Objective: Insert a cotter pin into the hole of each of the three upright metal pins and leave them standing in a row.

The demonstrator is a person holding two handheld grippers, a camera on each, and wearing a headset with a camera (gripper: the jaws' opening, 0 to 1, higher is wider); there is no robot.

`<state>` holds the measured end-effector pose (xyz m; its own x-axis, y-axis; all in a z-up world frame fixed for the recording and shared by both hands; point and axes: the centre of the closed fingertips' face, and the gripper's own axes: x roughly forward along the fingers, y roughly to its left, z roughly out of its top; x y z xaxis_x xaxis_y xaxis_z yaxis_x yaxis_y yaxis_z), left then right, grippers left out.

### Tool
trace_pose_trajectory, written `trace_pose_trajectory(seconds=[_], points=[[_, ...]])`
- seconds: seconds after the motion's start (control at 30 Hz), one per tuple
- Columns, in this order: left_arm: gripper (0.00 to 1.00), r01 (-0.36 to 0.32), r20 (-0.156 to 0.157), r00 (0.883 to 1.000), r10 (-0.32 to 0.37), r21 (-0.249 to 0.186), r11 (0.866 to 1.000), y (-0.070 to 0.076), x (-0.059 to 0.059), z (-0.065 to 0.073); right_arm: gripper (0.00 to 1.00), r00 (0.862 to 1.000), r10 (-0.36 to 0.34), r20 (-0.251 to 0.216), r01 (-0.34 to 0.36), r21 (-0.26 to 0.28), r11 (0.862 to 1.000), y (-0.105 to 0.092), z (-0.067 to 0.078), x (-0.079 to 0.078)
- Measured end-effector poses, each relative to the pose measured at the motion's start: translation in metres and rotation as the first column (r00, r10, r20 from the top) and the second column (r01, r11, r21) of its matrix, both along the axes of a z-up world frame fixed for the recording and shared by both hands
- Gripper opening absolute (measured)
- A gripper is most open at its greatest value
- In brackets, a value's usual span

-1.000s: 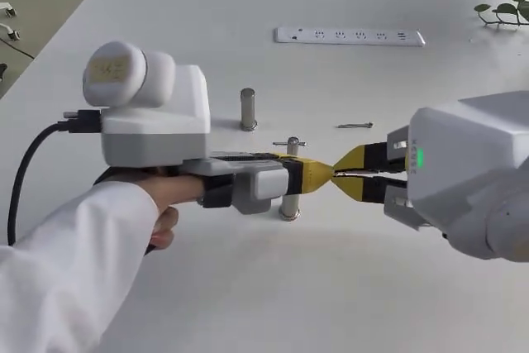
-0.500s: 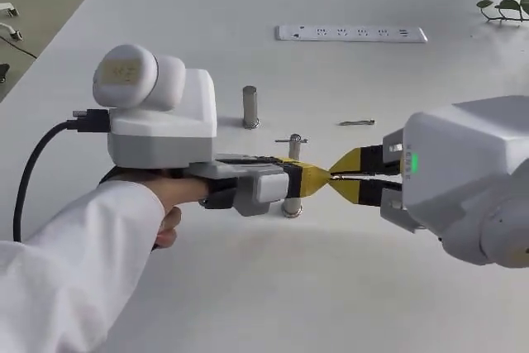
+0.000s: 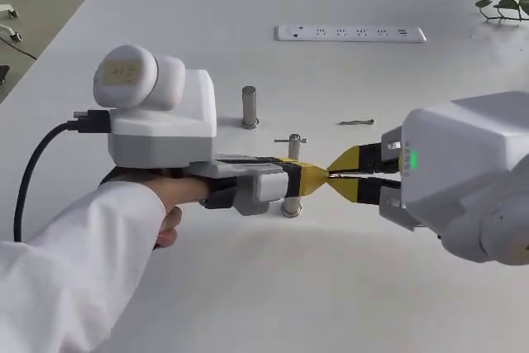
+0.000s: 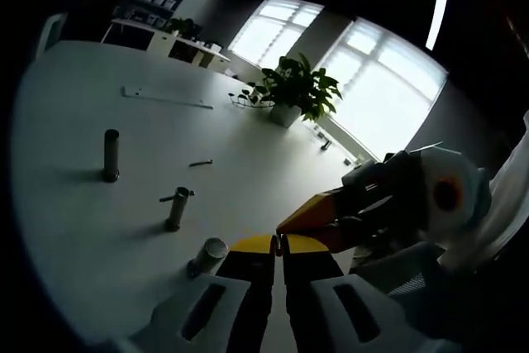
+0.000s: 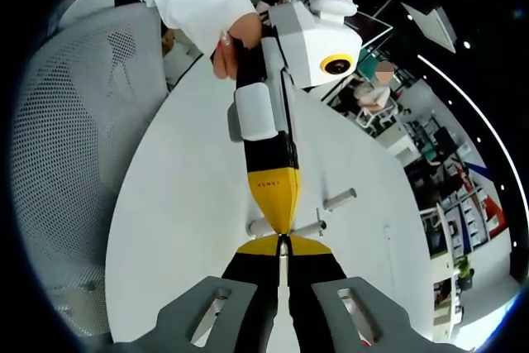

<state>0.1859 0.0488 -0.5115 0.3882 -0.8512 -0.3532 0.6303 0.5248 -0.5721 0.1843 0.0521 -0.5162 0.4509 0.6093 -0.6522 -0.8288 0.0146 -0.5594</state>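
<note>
**Cotter pin between meeting jaws**

Both pairs of jaws are closed, nose to nose. The right gripper (image 3: pixel 339 176) pinches the cotter pin (image 3: pixel 333 175) lengthwise, aimed at the left gripper (image 3: pixel 321 178). The nearest metal pin (image 4: pixel 208 254) stands upright just left of the left jaws.

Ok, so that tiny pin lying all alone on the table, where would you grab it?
Probably across the middle of its thin legs, coming straight down. The loose cotter pin lies flat on the table, too low to catch from the side. In the head view it runs left to right, so the jaws should close across it, front to back.
</note>
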Motion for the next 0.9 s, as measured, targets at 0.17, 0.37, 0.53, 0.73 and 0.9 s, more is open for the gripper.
trace_pose_trajectory(seconds=[0.17, 0.37, 0.53, 0.73, 0.9], points=[[0.01, 0.009, -0.003, 1.000, -0.009, 0.018, 1.000, 0.0001, -0.0011, -0.0021, 0.00, 1.000, -0.002, -0.009, 0.002, -0.001, 1.000, 0.0004, -0.0019, -0.0006], [0.00, 0.025, 0.034, 0.999, -0.027, 0.058, 0.998, -0.0006, -0.0028, -0.0020, 0.00, 1.000, -0.006, -0.013, 0.006, 0.006, 1.000, 0.0002, -0.0024, -0.0009], [0.00, 0.020, 0.053, 0.998, -0.024, 0.066, 0.998, 0.0000, -0.0009, -0.0009, 0.00, 1.000, -0.008, -0.012, 0.008, 0.017, 1.000, -0.0001, -0.0012, 0.0007], [0.00, 0.024, 0.056, 0.998, -0.028, 0.072, 0.997, 0.0014, -0.0014, -0.0001, 0.00, 1.000, -0.003, -0.008, 0.003, 0.024, 1.000, -0.0004, -0.0006, 0.0002], [0.00, 0.034, 0.085, 0.995, -0.042, 0.094, 0.995, 0.0042, -0.0023, 0.0003, 0.08, 0.999, -0.018, -0.041, 0.020, 0.052, 0.998, -0.0042, 0.0006, 0.0023]])
